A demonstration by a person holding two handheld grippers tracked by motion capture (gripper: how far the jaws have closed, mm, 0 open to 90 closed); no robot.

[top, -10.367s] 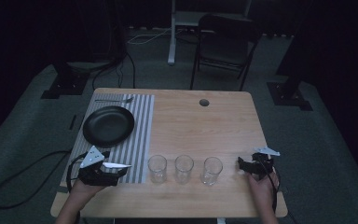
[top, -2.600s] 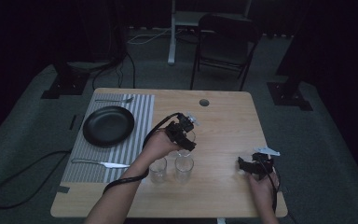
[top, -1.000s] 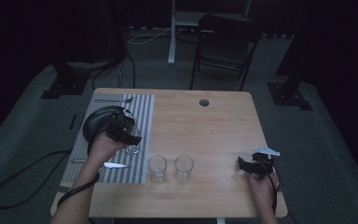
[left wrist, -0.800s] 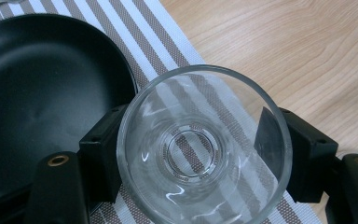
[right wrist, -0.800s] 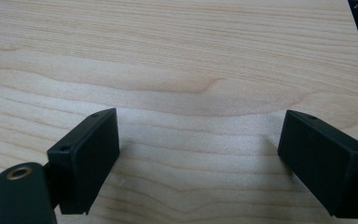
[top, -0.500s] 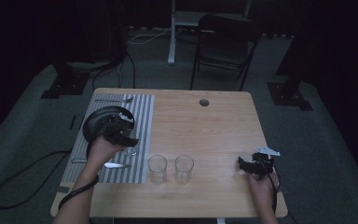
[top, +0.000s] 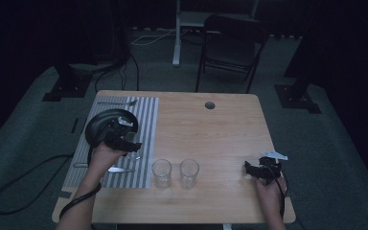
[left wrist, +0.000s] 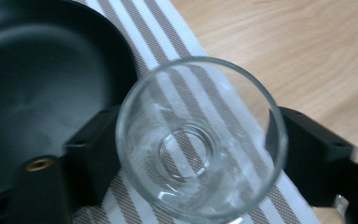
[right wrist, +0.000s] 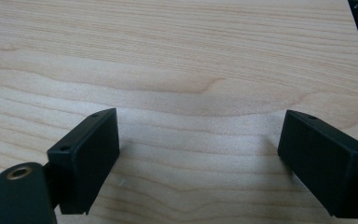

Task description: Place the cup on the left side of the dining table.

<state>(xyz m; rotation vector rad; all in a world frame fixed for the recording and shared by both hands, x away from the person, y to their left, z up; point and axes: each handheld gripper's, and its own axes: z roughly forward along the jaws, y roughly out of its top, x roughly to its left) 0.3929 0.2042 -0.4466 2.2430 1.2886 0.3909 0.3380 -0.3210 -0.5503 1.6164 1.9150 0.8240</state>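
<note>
The left claw (top: 130, 143) holds a clear glass (left wrist: 200, 140) between its two black jaws. One jaw presses on each side of the glass. The glass is upright, and the left gripper view looks down into it from above. You can see the striped mat (left wrist: 177, 42) right through its round bottom. The glass is over the striped mat, just beside the black plate (left wrist: 37, 79). It is hard to tell if the glass sits on the mat or is a little above it.

In the high view, the left claw is over the striped mat (top: 146, 115), at the right edge of the black plate (top: 98, 125). A knife (top: 110, 168) lies on the mat near the hand. A fork (top: 117, 102) lies at the far end of the mat.

Two more glasses stand on the wooden tabletop (top: 220, 124), close together, just right of the mat. One glass (top: 161, 172) is on the left and the other glass (top: 189, 172) is on the right.

The right claw (top: 249, 168) rests near the right edge of the tabletop, well apart from the glasses. Its jaws are wide apart and hold nothing. Bare wood (right wrist: 191, 70) shows between them.
</note>
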